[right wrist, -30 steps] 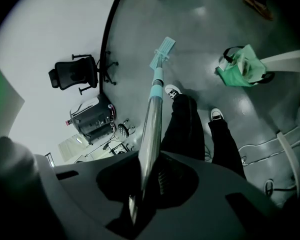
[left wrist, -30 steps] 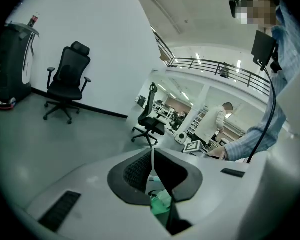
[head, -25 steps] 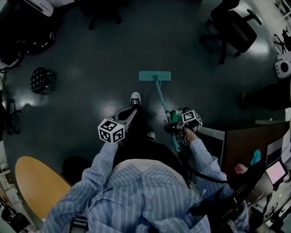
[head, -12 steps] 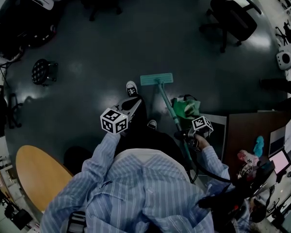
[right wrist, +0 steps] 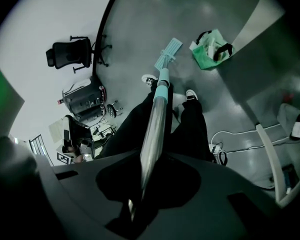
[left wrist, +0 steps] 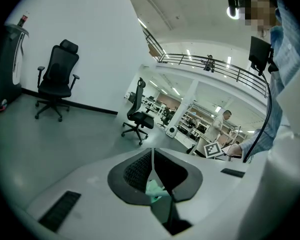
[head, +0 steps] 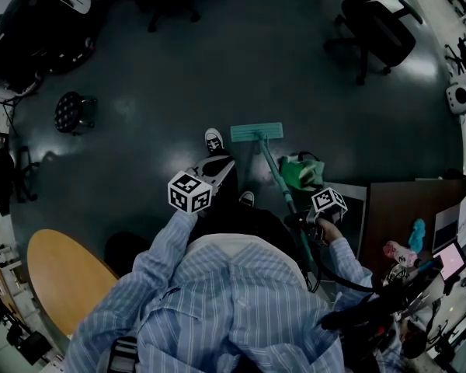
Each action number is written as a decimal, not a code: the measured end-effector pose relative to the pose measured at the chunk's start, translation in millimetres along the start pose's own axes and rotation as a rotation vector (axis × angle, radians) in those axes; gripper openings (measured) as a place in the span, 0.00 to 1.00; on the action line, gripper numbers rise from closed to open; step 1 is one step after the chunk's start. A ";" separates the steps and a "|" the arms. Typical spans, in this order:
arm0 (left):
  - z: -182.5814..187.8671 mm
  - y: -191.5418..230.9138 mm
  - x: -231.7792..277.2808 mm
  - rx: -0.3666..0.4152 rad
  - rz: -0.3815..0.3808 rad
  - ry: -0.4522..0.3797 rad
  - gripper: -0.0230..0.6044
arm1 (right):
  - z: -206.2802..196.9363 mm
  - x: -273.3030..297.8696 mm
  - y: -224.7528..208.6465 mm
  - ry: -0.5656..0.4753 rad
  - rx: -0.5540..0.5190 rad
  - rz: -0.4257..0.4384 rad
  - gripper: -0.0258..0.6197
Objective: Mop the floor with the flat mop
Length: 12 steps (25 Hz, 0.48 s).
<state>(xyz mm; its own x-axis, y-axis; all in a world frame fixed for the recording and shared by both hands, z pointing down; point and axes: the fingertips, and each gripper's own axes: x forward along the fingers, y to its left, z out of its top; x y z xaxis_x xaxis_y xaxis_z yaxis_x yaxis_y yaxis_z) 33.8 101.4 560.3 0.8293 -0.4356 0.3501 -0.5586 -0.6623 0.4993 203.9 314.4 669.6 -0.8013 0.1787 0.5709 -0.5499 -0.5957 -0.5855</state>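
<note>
— Two claws: state?
— Right claw (right wrist: 149,164) clamped on flat mop (right wrist: 159,104) handle; pad ahead of its tips, flat on floor (head: 179,68). Left claw (left wrist: 153,156) pinched closed, empty, apart from handle.

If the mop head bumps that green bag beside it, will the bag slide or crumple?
Probably crumples first: the green bag looks soft, with slumped sides and floppy dark handles. It may then slide, since the floor looks glossy. Its contents are hidden, so weight is uncertain. The mop head lies close beside it.
</note>
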 end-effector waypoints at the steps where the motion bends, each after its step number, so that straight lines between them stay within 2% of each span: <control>1: 1.0 1.6 0.1 0.000 0.002 0.000 0.06 | 0.7 -0.2 3.2 0.005 -0.012 -0.007 0.15; 12: 16.2 18.9 15.0 -0.003 -0.004 0.005 0.06 | 19.9 4.8 28.3 0.010 -0.033 0.008 0.16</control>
<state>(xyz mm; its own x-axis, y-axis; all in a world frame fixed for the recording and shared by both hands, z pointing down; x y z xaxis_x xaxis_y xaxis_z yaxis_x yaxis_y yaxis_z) 36.0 72.4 562.2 0.8313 -0.4303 0.3519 -0.5556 -0.6620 0.5031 189.2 282.8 667.3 -0.8081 0.1816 0.5604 -0.5506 -0.5709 -0.6090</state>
